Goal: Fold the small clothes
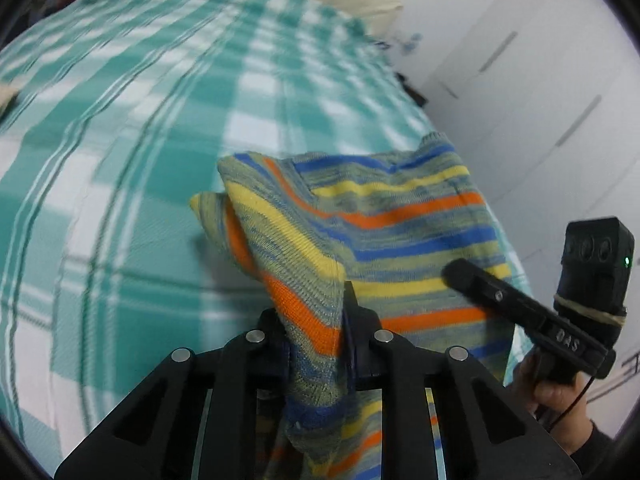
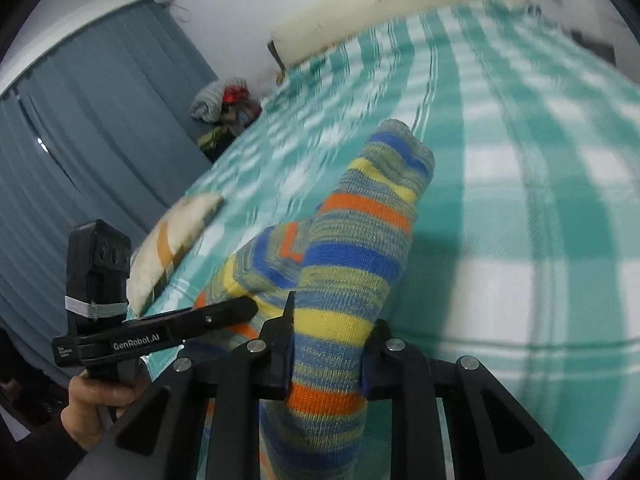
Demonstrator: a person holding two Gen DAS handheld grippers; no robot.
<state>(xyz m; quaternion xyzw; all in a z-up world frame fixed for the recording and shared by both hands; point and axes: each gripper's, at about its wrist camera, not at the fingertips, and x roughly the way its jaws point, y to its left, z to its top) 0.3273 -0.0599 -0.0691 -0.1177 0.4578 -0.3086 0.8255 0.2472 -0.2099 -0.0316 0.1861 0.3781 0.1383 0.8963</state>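
A knitted garment (image 1: 400, 216) striped in yellow, orange, blue and grey-green hangs lifted above a bed with a teal-and-white checked blanket (image 1: 140, 120). My left gripper (image 1: 316, 332) is shut on a bunched fold of it. The right gripper (image 1: 456, 272) reaches in from the right against the cloth, held by a hand (image 1: 560, 392). In the right wrist view, my right gripper (image 2: 330, 340) is shut on a rolled, sleeve-like part of the striped garment (image 2: 360, 220) above the blanket (image 2: 520, 200). The left gripper (image 2: 248, 306) touches the cloth at the left, where its jaws are hidden.
A cream bolster (image 2: 380, 4) lies along the far end of the bed. A cream cushion (image 2: 176, 236) sits at the bed's left edge, and a heap of clothes (image 2: 224, 104) lies beyond it by a grey-blue curtain (image 2: 80, 140). White wardrobe doors (image 1: 540, 80) stand at the right.
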